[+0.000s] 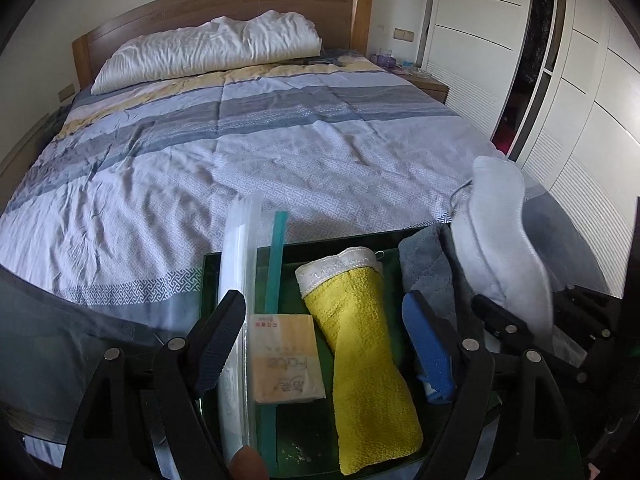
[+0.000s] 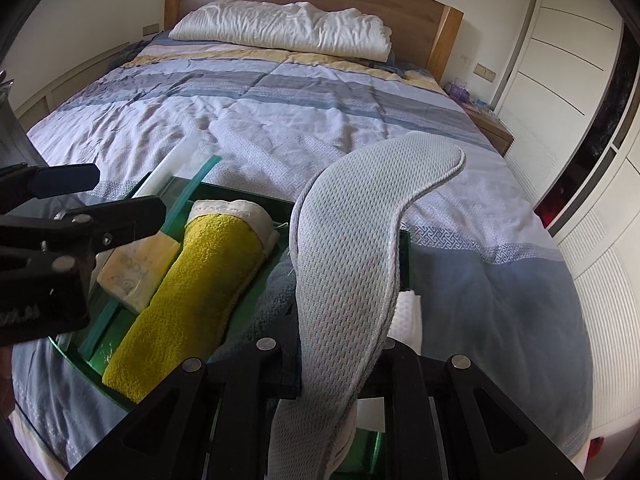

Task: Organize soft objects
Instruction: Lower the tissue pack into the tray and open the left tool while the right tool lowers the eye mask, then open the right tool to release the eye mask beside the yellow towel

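Note:
A green tray [image 1: 209, 280] lies on the bed's near end. In it are a rolled yellow towel [image 1: 360, 344], a tissue pack [image 1: 286, 360], a clear zip bag [image 1: 236, 264] and a grey cloth [image 1: 424, 264]. My left gripper [image 1: 324, 332] stands open over the tray, with the tissue pack and towel between its fingers and the pads pressing on neither. It also shows in the right wrist view as the left gripper [image 2: 120, 196]. My right gripper [image 2: 336, 360] is shut on a grey mesh insole [image 2: 344, 240], which rises curved over the tray's right side [image 2: 404, 248] as the insole [image 1: 500, 216].
The bed carries a striped blue-grey quilt [image 1: 280, 148] and a white pillow [image 1: 208, 52] by the wooden headboard [image 1: 224, 4]. A nightstand [image 1: 432, 88] and white wardrobe doors [image 1: 580, 120] stand to the right. A white cloth [image 2: 409, 316] lies beside the tray.

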`<state>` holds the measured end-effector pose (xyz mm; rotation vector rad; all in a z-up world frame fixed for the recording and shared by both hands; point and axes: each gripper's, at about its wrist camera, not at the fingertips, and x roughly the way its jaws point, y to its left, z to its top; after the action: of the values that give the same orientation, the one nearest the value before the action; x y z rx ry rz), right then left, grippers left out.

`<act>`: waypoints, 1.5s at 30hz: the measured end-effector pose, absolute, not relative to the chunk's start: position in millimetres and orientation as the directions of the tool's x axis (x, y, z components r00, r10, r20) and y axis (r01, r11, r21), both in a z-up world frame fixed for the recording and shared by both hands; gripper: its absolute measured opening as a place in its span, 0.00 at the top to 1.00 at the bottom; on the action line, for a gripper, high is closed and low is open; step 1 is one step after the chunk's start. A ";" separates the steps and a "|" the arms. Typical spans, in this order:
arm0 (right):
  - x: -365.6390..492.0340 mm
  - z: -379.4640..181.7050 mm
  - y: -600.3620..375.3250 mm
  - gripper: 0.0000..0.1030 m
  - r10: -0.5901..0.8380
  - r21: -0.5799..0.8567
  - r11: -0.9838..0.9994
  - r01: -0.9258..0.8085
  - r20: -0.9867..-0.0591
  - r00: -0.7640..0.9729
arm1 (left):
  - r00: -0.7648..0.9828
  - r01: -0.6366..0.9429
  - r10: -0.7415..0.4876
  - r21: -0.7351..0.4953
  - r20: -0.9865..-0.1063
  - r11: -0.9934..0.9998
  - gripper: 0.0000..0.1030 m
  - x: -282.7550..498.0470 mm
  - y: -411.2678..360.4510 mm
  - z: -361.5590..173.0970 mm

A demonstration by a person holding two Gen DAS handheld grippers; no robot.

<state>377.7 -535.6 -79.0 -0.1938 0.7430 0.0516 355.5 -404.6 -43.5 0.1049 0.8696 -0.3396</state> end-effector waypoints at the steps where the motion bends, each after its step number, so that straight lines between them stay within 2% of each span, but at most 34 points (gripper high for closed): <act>1: 379.2 -79.8 -535.9 0.83 -0.018 -0.150 0.982 -0.116 -0.681 0.732 | 0.596 0.334 -0.248 -0.046 -0.764 0.942 0.26 355.3 -405.4 -44.0; 14: 393.8 -92.5 -547.5 0.80 0.010 -0.097 0.988 -0.117 -0.726 0.687 | 0.586 0.281 -0.187 -0.019 -0.788 0.960 0.26 358.5 -412.0 -53.6; 16: 395.5 -94.3 -548.9 0.76 0.010 -0.095 0.989 -0.116 -0.732 0.681 | 0.584 0.275 -0.188 -0.025 -0.790 0.961 0.26 358.5 -413.8 -52.6; 18: 396.0 -94.6 -549.5 0.65 0.012 -0.091 0.989 -0.115 -0.735 0.678 | 0.580 0.267 -0.183 -0.027 -0.794 0.963 0.19 358.8 -414.4 -53.8; 22: 398.0 -93.1 -546.2 0.64 0.013 -0.094 0.988 -0.121 -0.740 0.672 | 0.568 0.273 -0.182 -0.024 -0.803 0.962 0.18 359.0 -415.2 -58.5; 26: 400.2 -93.9 -541.5 0.57 0.014 -0.094 0.988 -0.126 -0.743 0.669 | 0.558 0.273 -0.178 -0.023 -0.811 0.962 0.18 358.6 -413.9 -63.9; 30: 401.2 -93.8 -541.8 0.41 0.015 -0.090 0.988 -0.122 -0.741 0.671 | 0.552 0.270 -0.177 -0.027 -0.815 0.962 0.18 359.6 -412.0 -66.3; 35: 402.0 -93.7 -542.7 0.37 0.035 -0.068 0.990 -0.127 -0.743 0.668 | 0.551 0.271 -0.173 -0.021 -0.816 0.962 0.17 361.0 -413.6 -66.3; 39: 402.3 -92.4 -546.1 0.25 0.032 -0.060 0.992 -0.115 -0.742 0.670 | 0.552 0.276 -0.167 -0.011 -0.817 0.961 0.10 360.7 -415.5 -67.8; 45: 401.4 -90.8 -550.5 0.21 0.031 -0.051 0.994 -0.101 -0.737 0.675 | 0.550 0.265 -0.166 -0.017 -0.819 0.964 0.10 361.2 -412.9 -69.0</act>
<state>401.4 -550.5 -90.8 -0.0897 0.8266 0.0743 361.2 -412.9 -69.0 0.1132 0.9556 -0.2559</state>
